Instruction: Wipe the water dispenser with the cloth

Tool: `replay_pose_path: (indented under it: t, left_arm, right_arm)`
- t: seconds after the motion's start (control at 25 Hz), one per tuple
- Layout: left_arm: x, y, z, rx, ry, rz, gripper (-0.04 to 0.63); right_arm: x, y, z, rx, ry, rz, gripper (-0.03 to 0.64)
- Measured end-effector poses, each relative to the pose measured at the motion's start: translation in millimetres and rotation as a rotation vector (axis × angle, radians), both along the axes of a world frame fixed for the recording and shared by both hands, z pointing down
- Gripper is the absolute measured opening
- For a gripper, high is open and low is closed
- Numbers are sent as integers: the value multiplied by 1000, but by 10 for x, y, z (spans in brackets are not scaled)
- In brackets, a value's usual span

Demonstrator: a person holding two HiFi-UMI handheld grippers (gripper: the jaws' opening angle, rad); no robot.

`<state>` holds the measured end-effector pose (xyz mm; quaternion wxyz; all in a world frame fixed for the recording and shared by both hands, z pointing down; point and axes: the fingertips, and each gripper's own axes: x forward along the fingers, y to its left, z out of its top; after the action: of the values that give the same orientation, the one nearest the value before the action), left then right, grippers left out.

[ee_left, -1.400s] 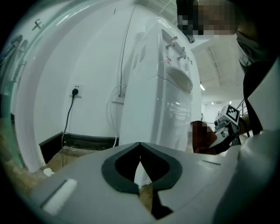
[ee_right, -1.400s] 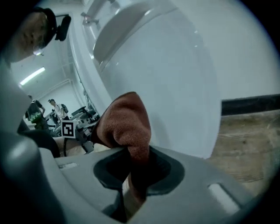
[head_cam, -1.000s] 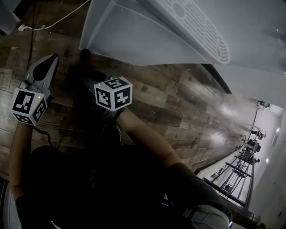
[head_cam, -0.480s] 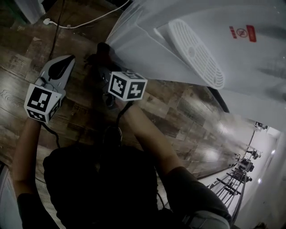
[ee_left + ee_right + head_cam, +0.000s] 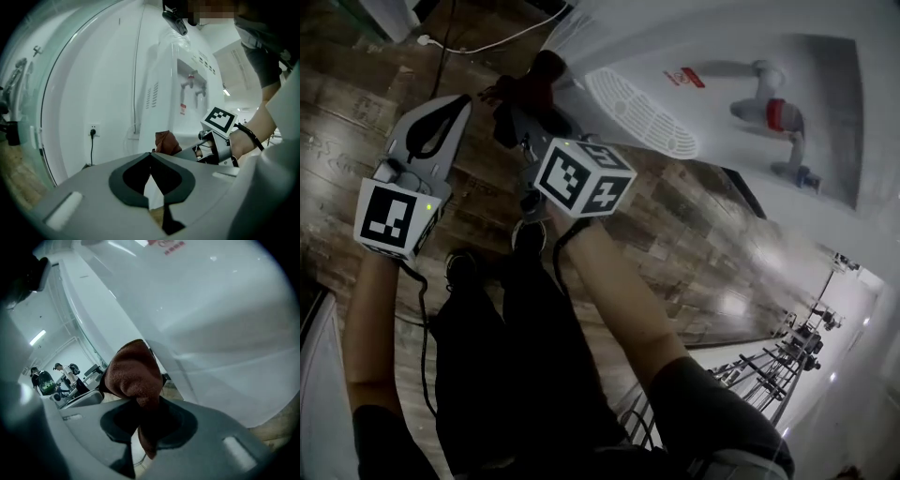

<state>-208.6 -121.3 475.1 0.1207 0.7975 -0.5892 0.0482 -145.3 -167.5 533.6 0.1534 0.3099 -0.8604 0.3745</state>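
Note:
The white water dispenser (image 5: 694, 66) fills the upper right of the head view, with its round drip grille (image 5: 642, 112) and red-collared taps (image 5: 773, 112). A reddish-brown cloth (image 5: 133, 376) is bunched between the jaws of my right gripper (image 5: 140, 401), which is shut on it. In the head view the cloth (image 5: 530, 94) touches the dispenser's lower left corner, ahead of the right gripper (image 5: 525, 117). My left gripper (image 5: 455, 108) stands beside it to the left, shut with nothing in it. The left gripper (image 5: 151, 157) sees the cloth (image 5: 166, 142) and the dispenser (image 5: 187, 89).
The floor (image 5: 694, 234) is dark wood plank. A white cable (image 5: 487, 42) runs across it at the top left. A wall socket with a black plug (image 5: 93, 132) sits low on the white wall. People (image 5: 65, 373) stand far off in the right gripper view.
The head view has swung up, so the dispenser's taps and recess now show. Both grippers have moved up and forward, and the cloth has stayed at the dispenser's lower corner.

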Motion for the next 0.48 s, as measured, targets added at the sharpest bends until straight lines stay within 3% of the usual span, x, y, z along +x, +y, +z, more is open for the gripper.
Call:
replay_pose_path:
  t: [0.48]
  left_arm:
    - [-104,-12,-1873,-6,43,-4,20]
  right_arm:
    - [1,-135,-1700,11,35,97,67]
